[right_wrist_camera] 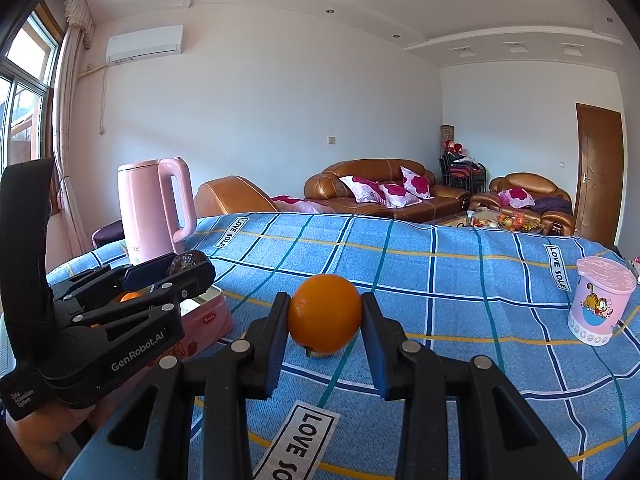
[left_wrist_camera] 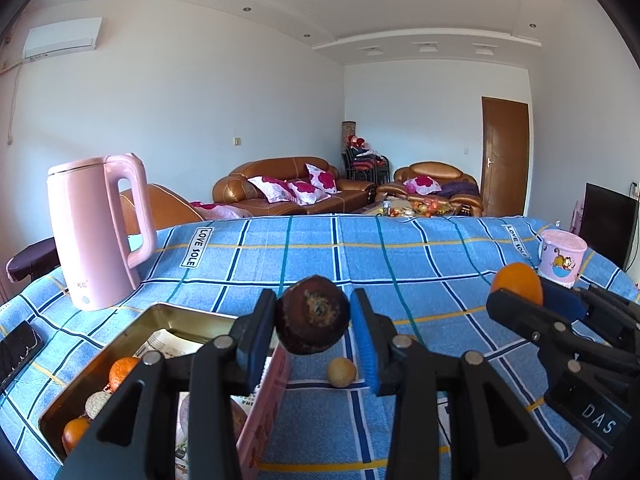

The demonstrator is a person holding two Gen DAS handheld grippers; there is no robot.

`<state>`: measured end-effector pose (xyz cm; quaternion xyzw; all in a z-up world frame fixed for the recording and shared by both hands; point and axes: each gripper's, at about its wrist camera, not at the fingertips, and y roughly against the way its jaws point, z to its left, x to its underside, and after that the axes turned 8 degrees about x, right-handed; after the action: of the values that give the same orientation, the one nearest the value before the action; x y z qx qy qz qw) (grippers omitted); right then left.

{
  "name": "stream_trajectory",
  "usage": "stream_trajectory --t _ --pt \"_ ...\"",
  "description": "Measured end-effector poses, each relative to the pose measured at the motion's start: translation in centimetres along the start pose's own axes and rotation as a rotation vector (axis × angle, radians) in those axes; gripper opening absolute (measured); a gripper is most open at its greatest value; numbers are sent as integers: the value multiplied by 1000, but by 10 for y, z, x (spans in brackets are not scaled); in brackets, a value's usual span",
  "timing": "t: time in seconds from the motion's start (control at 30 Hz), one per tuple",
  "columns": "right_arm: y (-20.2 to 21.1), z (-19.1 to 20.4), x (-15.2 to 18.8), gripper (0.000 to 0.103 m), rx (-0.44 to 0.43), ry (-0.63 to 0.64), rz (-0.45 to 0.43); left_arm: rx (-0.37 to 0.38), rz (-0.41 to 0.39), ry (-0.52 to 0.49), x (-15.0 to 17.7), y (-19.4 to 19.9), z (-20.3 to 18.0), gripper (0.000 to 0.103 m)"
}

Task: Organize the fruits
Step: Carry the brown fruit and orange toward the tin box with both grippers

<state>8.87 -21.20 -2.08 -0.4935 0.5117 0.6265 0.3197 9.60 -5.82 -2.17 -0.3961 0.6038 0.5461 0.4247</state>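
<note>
Left gripper (left_wrist_camera: 313, 330): clenched on a dark brown round fruit (left_wrist_camera: 313, 314), held clear above the blue checked tablecloth (left_wrist_camera: 400, 264). Right gripper (right_wrist_camera: 325, 320): grasping an orange (right_wrist_camera: 325, 318), likewise lifted off the cloth. Near left, partly under the left gripper, stands an open pink tin (left_wrist_camera: 264, 412) holding oranges (left_wrist_camera: 122, 372) and paper. Just right of the tin, a small tan round fruit (left_wrist_camera: 341, 372) lies on the cloth. Farther left stands a pink kettle (left_wrist_camera: 94, 232); at far right, a lidded pink cup (right_wrist_camera: 600, 304). Beyond the table, brown sofas (left_wrist_camera: 288, 188) line the wall.
</note>
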Motion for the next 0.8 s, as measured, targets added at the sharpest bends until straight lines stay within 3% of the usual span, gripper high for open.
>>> stream_trajectory --t 0.8 --pt "-2 17 -1 37 -5 38 17 11 16 24 4 19 13 39"
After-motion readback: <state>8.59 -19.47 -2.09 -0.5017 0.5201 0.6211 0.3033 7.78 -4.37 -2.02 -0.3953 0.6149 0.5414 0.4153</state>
